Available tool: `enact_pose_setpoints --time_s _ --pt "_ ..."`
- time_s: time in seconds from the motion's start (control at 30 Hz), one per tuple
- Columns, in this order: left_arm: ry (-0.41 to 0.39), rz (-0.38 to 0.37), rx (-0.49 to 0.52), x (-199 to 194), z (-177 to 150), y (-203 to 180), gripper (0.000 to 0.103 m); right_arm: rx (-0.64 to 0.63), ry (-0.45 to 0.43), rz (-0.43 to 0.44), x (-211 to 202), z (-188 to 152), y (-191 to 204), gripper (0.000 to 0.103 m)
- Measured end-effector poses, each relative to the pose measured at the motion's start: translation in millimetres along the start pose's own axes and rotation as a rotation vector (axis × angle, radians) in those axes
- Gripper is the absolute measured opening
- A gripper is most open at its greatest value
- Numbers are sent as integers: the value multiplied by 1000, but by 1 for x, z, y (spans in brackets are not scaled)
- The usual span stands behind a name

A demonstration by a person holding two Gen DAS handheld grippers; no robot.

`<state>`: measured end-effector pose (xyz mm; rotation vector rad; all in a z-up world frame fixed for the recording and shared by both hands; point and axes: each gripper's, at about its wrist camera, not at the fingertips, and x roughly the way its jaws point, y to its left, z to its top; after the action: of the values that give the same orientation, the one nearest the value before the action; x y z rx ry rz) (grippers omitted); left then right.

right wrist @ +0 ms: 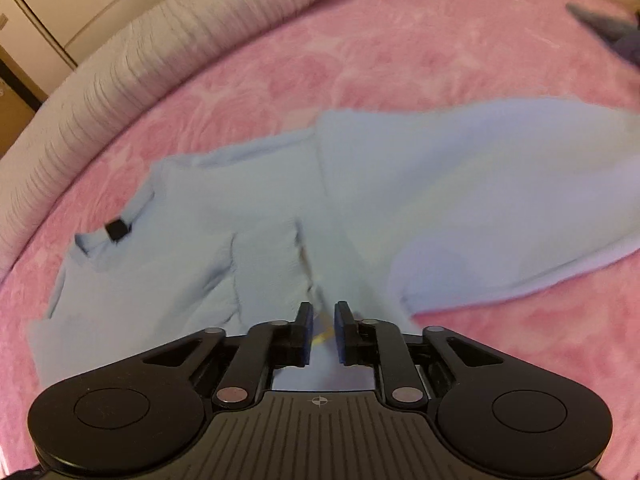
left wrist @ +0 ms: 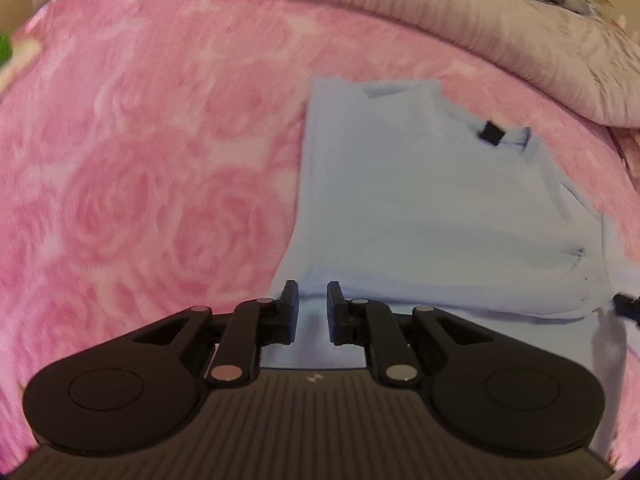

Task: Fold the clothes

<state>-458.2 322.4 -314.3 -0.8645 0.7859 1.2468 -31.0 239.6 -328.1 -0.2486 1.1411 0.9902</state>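
Pale-blue cotton shirt (left wrist: 420, 200) partly folded on pink rose-print bed blanket (left wrist: 140, 160); open blanket toward 9 o'clock. Left hand-held gripper (left wrist: 313, 304) and right hand-held gripper (right wrist: 323, 322): fingers apart over near hem; clamping unclear.

Pale blue shirt (left wrist: 420, 200) (right wrist: 280, 208), partly folded, spread flat just ahead of both tools. Black tag (left wrist: 491, 133) (right wrist: 117, 231) at the collar on the far side. One sleeve stretched out ahead and right of the right-hand tool.

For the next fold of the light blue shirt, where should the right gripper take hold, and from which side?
A judgement: pinch the light blue shirt at its near edge just ahead of the right gripper, coming in low from the near side. There the cloth lies flat on the pink blanket, with its edge exposed.
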Motion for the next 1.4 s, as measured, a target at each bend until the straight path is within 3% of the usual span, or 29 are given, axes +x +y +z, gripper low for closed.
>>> enact_pose_setpoints --time_s 0.07,0.17,0.3,0.4,0.5,0.6,0.63,0.77,0.87,1.07,1.13,1.17,1.2,1.23,1.33,1.4 --pt "-29 8 47 -1 2 -11 15 -26 -22 30 -5 1 -1 19" --pt "-9 17 82 16 3 -21 16 -77 14 95 4 -1 0 19" --pt "40 61 93 39 -1 -27 16 -110 126 -4 25 -7 -6 19" --pt "54 76 107 38 -4 -33 17 -77 112 42 5 -6 -22 19" --pt "67 62 95 25 -8 -39 17 26 90 80 -23 -5 -58 22" --pt "82 41 49 16 -12 -44 18 188 60 33 -48 -3 -117 46" --pt "83 36 38 16 -11 -46 18 248 43 7 -55 -3 -141 50" --pt "89 18 -4 16 -10 -56 19 500 -77 -79 -80 0 -236 50" --pt "91 6 -11 17 -10 -66 19 644 -199 -71 -90 6 -287 50" --pt "88 -26 -12 18 -11 -83 20 769 -281 -36 -68 21 -328 50" --pt "91 -29 -19 17 -12 -84 20 750 -281 -35 -61 26 -330 50" --pt "92 -30 -23 16 -13 -84 20 722 -273 -51 -60 27 -326 44" --pt "91 -32 -26 15 -14 -83 20 688 -259 -73 -59 30 -323 6" --pt "89 -33 -31 13 -14 -81 20 637 -225 -116 -60 35 -318 0" --pt "82 -25 -44 8 -17 -73 20 380 -192 -297 -70 53 -272 0" --pt "77 -17 -59 4 -19 -65 20 68 -263 -379 -85 59 -202 0"
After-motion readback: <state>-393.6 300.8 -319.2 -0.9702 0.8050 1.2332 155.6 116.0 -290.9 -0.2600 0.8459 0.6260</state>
